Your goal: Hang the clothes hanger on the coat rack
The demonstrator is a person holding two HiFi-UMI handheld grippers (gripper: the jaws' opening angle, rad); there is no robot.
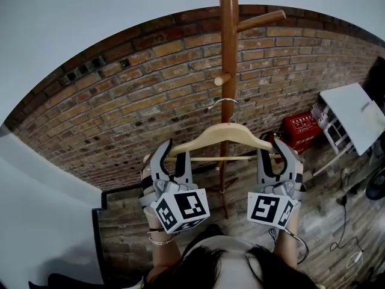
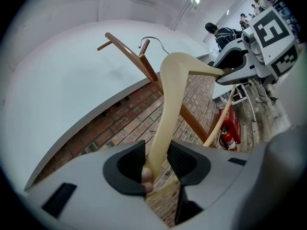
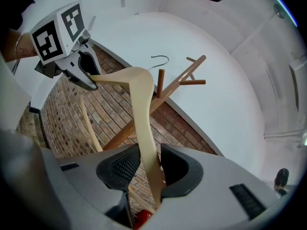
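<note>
Pale wood, your clothes hanger (image 1: 225, 136) sits level at the centre of the head view, in front of the coat rack (image 1: 228, 41). Its metal hook (image 1: 224, 103) hangs just below the short peg (image 1: 222, 79), clear of it. At the hanger's 9 o'clock end, your left gripper (image 1: 174, 155) has its fingers (image 2: 125, 166) clamped on the shoulder tip. At 3 o'clock, your right gripper (image 1: 274, 152) pinches the other tip. Behind stands a brick wall (image 1: 120, 101), and a red crate (image 1: 302, 128) sits further out at 3 o'clock.
</note>
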